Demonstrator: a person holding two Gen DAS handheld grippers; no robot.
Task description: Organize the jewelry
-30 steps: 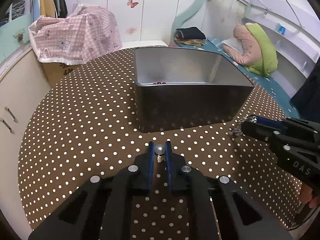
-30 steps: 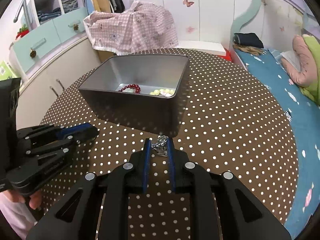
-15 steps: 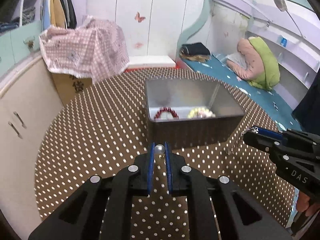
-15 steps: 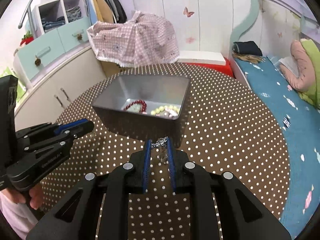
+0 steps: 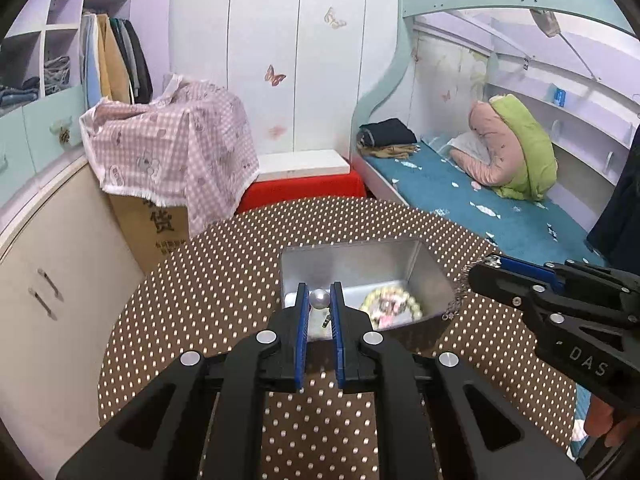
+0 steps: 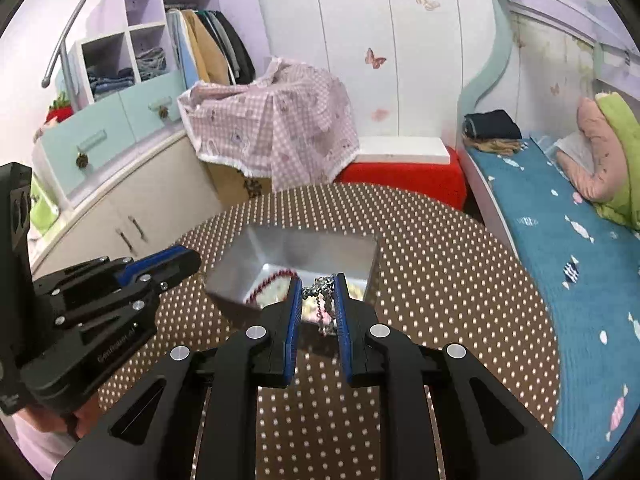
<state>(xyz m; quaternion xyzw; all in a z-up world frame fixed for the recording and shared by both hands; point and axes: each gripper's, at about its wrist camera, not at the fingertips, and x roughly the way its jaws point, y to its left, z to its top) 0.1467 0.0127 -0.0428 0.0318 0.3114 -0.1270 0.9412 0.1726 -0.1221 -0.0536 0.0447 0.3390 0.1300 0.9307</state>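
My left tongs point(image 5: 319, 300) pinch a pearl point(image 5: 320, 298), right tongs point(image 6: 318, 294) pinch a chain point(image 6: 323, 300), only the right view shows red beads point(image 6: 269, 282) in the tin point(image 6: 304, 246), both now raised above it, table point(image 5: 224, 280) farther below than before.

The round desk point(image 5: 208, 280) wears a brown cloth with white dots. A metal tin point(image 5: 430, 276) sits on it, nearer its far edge.

White wardrobe doors point(image 5: 280, 60) with butterfly stickers, a teal bunk bed point(image 5: 500, 196), and a pink-checked cloth point(image 6: 276, 120) over boxes.
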